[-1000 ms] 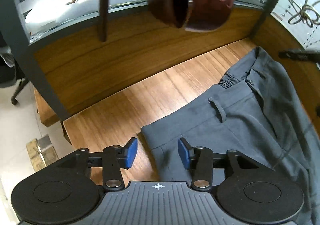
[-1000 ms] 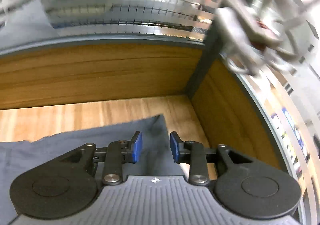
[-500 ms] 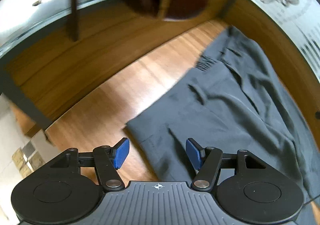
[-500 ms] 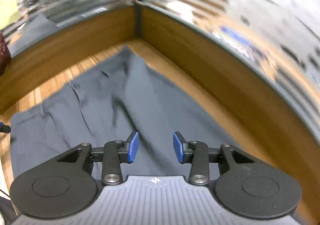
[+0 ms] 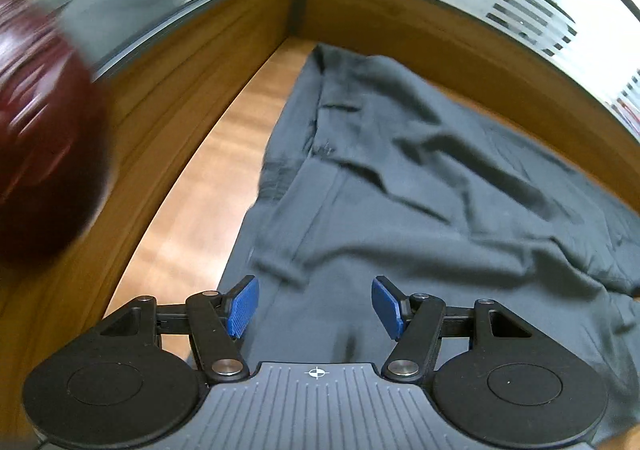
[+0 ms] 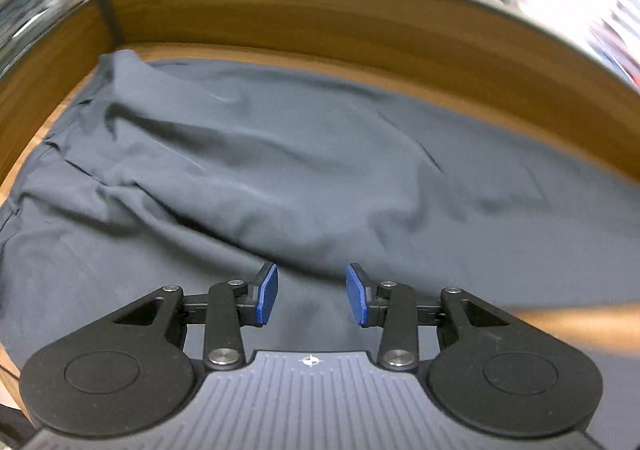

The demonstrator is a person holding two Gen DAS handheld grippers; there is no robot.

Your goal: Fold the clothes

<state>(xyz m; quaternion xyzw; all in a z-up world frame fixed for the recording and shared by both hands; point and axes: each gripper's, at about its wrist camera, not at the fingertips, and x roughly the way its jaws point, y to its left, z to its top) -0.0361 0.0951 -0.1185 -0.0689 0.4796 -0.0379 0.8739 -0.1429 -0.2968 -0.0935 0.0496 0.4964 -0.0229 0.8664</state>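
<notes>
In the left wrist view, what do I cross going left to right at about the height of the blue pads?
Wooden side wall → strip of bare wooden tabletop → left blue pad → dark grey trousers, which show in the gap between the pads → right blue pad → more trousers out to the right edge.

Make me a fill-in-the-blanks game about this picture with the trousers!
1. The trousers are dark ____ in colour.
2. The trousers lie on a table made of ____.
3. The pads on the left gripper are coloured ____.
4. The right gripper is ____, with nothing pinched between its pads.

Missing words: grey; wood; blue; open
</notes>
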